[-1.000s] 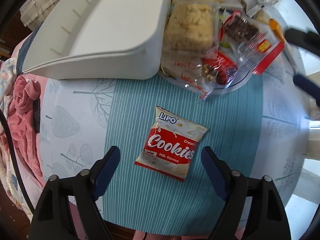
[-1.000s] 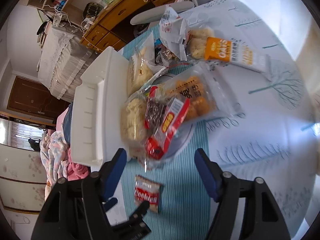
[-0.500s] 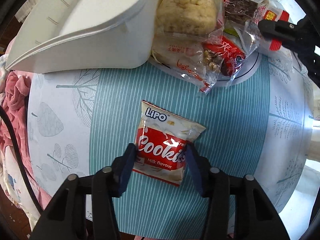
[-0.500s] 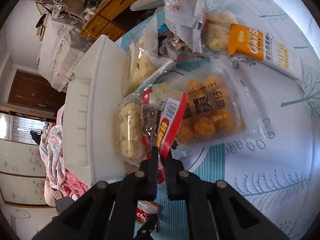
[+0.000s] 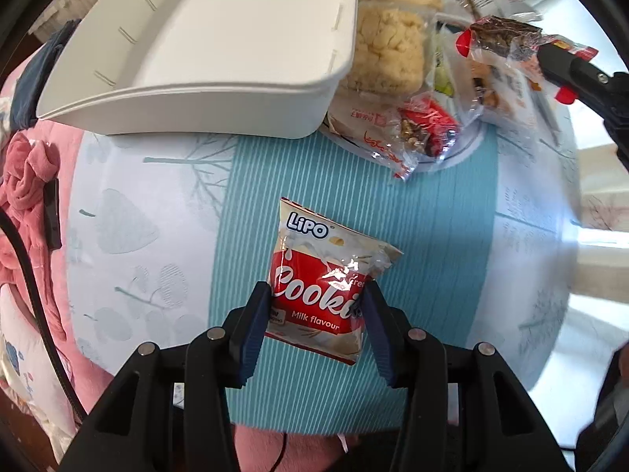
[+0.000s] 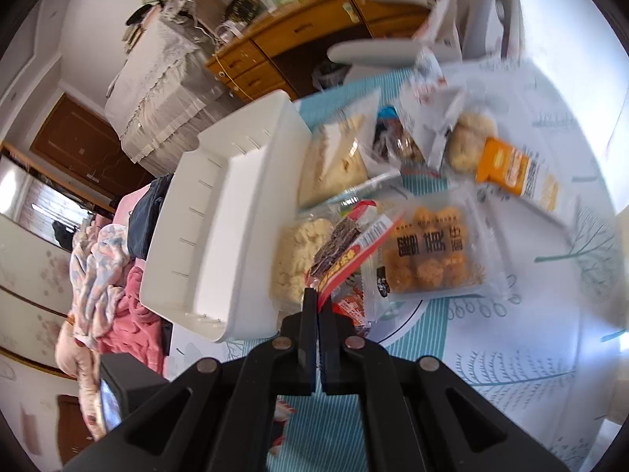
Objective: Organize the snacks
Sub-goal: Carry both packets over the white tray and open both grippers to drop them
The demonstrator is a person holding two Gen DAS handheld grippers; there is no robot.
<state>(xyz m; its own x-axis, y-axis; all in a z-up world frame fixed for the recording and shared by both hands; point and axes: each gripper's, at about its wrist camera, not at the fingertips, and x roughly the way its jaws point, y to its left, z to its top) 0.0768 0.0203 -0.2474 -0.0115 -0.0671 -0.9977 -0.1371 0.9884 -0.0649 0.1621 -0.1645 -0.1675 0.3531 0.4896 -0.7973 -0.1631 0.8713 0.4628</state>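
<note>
While clamped between the blue pads of the left gripper (image 5: pixel 316 306), Lipo cookie packet (image 5: pixel 322 275) gripped at its lower sides, above the teal-striped cloth of the worktop (image 5: pixel 440 244). Farther on, white plastic bin (image 5: pixel 220 39) lying on the worktop, open and holding nothing visible, just beside a heap of bagged snacks on a round plate (image 5: pixel 460 153). Over that heap, right gripper (image 6: pixel 317 306) clenched on the red edge of a clear chocolate-bar wrapper (image 6: pixel 346 247), raised off the pile. Beyond, orange oats packet (image 6: pixel 515 173) on the cloth.
</note>
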